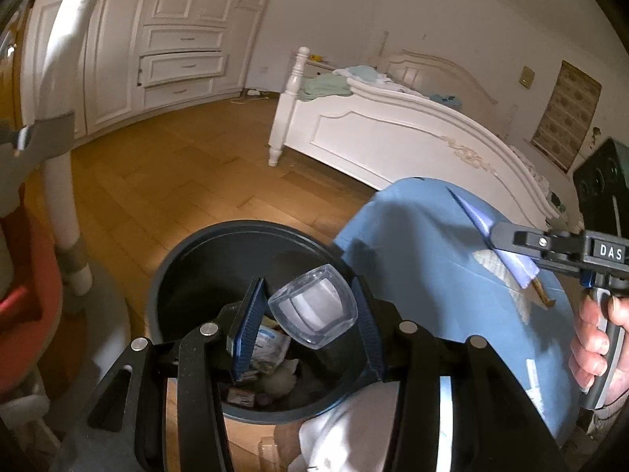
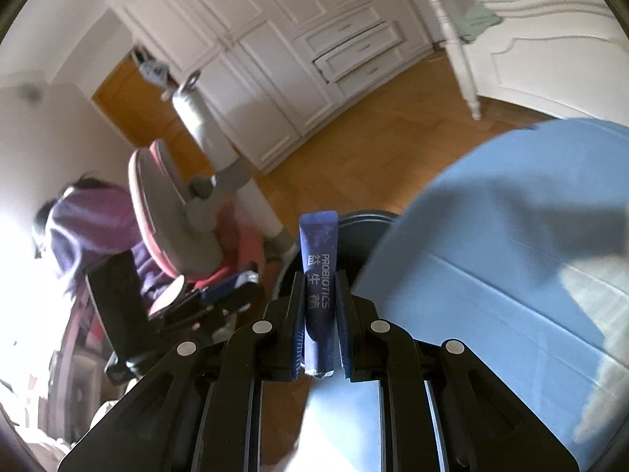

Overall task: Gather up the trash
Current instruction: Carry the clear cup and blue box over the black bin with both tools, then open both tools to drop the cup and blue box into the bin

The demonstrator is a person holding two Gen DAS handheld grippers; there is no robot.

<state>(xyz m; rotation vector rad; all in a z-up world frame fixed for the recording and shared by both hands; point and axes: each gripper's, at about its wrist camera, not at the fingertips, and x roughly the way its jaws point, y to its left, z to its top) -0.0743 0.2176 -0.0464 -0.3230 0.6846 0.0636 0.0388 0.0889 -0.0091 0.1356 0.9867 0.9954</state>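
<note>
My left gripper (image 1: 310, 314) is shut on a clear plastic container (image 1: 312, 310) and holds it over the open dark bin (image 1: 184, 259). Wrappers and other trash (image 1: 271, 350) lie at the bottom of the bin. My right gripper (image 2: 319, 295) is shut on a dark blue probiotics sachet (image 2: 317, 259), which stands upright between the fingers. In the left wrist view the right gripper (image 1: 499, 240) reaches in from the right over the blue cloth with the sachet (image 1: 483, 232) in it. The bin's rim (image 2: 361, 218) shows just beyond the sachet in the right wrist view.
A table under a blue cloth (image 1: 432, 259) stands right of the bin. A small gold-coloured item (image 1: 540, 295) lies on the cloth. A pink and grey chair (image 2: 169, 212) and a white post (image 1: 59, 157) stand to the left. A white bed (image 1: 393, 129) and white cabinets (image 1: 177, 59) are behind.
</note>
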